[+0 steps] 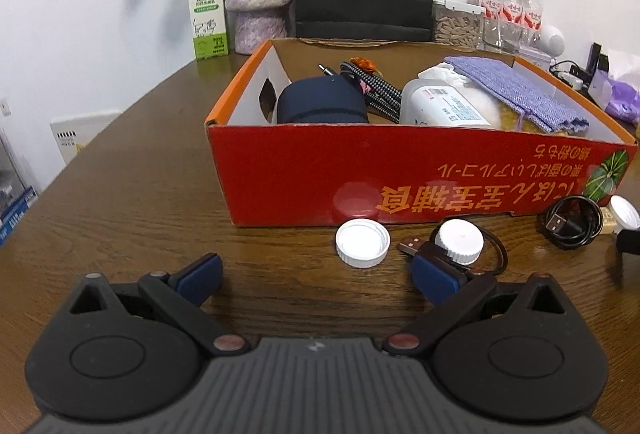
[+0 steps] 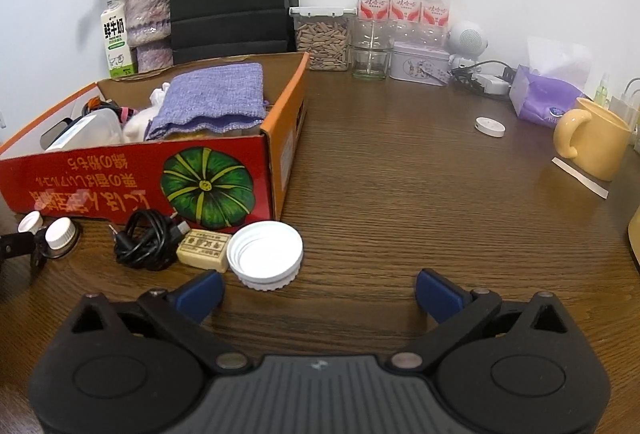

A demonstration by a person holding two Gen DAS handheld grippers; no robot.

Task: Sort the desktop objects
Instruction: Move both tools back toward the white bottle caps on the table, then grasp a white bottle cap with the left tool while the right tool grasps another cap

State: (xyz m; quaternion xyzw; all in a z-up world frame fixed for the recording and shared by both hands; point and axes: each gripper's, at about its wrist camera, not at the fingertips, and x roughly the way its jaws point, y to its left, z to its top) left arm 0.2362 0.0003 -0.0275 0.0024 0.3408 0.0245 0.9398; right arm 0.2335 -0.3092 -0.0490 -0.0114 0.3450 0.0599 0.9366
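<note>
Both tongs agape, red box [image 1: 400, 174] full.

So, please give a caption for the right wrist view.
Open hand-held gripper near a white lid beside the red box.

Home desk [image 2: 400, 154] (vase [image 2: 146, 18], mug [image 2: 592, 138]).
</note>
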